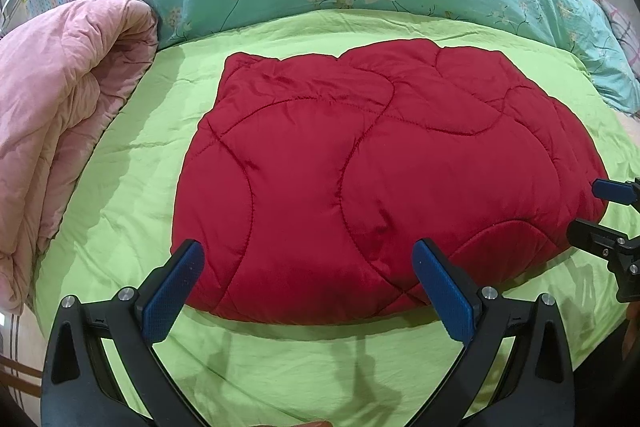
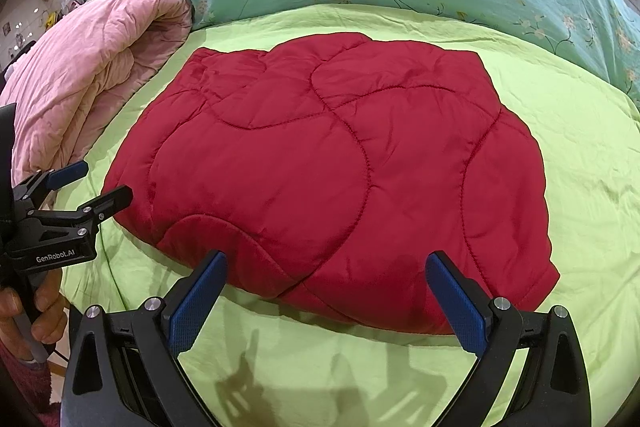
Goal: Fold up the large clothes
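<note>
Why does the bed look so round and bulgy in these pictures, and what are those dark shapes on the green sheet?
Left wrist view: the fisheye lens bends the green sheet into a dome, with dark corners; the left gripper throws soft shadows on the sheet below the red jacket. Right wrist view: same bulge; the right gripper casts sharper claw-like shadows near the bottom edge. Both are evenly lit, without glare.

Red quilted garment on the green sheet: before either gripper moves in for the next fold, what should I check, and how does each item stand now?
1. Left gripper open and empty: ok.
2. Right gripper open and empty: ok.
3. Red quilted garment lies in a compact folded bundle on the green sheet: ok.
4. Near edge in front of both grippers, unobstructed: ok.
5. Pink comforter apart from the garment: ok.
6. Layers underneath aligned: cannot tell.
</note>
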A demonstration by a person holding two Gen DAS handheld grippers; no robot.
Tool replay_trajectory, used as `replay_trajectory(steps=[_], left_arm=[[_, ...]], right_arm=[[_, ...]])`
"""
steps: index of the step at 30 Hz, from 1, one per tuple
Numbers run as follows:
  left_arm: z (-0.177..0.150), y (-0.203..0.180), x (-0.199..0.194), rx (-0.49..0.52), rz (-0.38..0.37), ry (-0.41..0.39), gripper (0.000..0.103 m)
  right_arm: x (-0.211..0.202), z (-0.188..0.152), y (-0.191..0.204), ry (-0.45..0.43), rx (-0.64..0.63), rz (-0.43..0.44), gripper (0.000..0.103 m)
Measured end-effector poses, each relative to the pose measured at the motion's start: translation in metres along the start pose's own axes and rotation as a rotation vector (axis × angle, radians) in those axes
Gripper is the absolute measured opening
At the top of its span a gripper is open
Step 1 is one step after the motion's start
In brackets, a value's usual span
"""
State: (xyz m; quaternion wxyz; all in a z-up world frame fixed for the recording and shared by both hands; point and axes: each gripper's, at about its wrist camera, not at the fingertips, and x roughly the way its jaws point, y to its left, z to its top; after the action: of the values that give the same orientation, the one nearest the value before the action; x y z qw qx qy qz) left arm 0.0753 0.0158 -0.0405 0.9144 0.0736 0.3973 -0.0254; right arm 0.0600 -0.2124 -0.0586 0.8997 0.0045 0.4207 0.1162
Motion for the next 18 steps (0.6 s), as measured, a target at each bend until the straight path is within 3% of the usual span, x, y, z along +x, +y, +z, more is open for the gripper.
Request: replay_trajectory(steps=[18], left_arm=[[0.0028, -0.0007, -0.0029, 0.001, -0.004, -0.003, 0.103]], right_arm=[[-0.0003, -0.0001, 0.0001, -0.001, -0.002, 0.0, 0.1]])
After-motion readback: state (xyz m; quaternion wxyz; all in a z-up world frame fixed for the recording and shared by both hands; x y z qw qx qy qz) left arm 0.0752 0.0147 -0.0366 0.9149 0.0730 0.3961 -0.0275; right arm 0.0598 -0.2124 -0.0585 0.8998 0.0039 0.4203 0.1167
